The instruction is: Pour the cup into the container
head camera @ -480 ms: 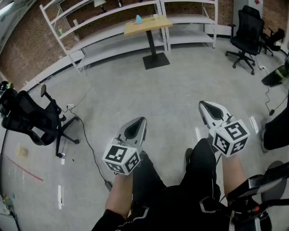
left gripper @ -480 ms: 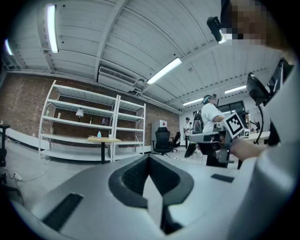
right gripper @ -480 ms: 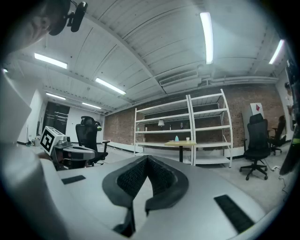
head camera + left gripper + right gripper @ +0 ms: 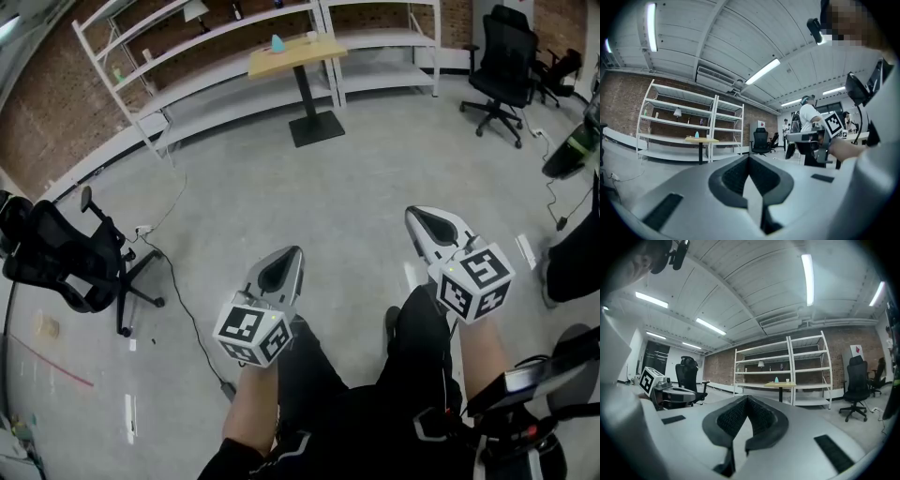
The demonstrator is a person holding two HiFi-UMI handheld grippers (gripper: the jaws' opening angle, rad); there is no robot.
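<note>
The white cup (image 4: 312, 36) stands on the small wooden bench (image 4: 323, 52) far across the room, near its far edge and a little right of the middle. At this range it reads only as a short upright shape with its long axis vertical; which way its mouth faces cannot be made out. Left of it on the same top, apart from it and toward the left end, a teal vessel (image 4: 277, 43) stands upright and narrows toward its top. The right gripper view shows the same pair, teal vessel (image 4: 776, 379) left and cup (image 4: 787, 379) right, both set in from the bench's edges. The bench rests on a single post with a square foot plate (image 4: 317, 127), and white shelving (image 4: 187, 52) runs close behind it. The left gripper (image 4: 286, 262) and right gripper (image 4: 427, 223) are held side by side above the person's legs, well apart from the bench and aimed roughly toward it. The left fingers (image 4: 733, 176) are clenched tip to tip with nothing between them, and so are the right fingers (image 4: 761, 420). A wide stretch of concrete floor (image 4: 309, 187) lies open between grippers and bench. A black office chair (image 4: 66, 258) and a trailing cable (image 4: 183, 305) sit off to the left, and another chair (image 4: 497, 66) stands at the far right.
</note>
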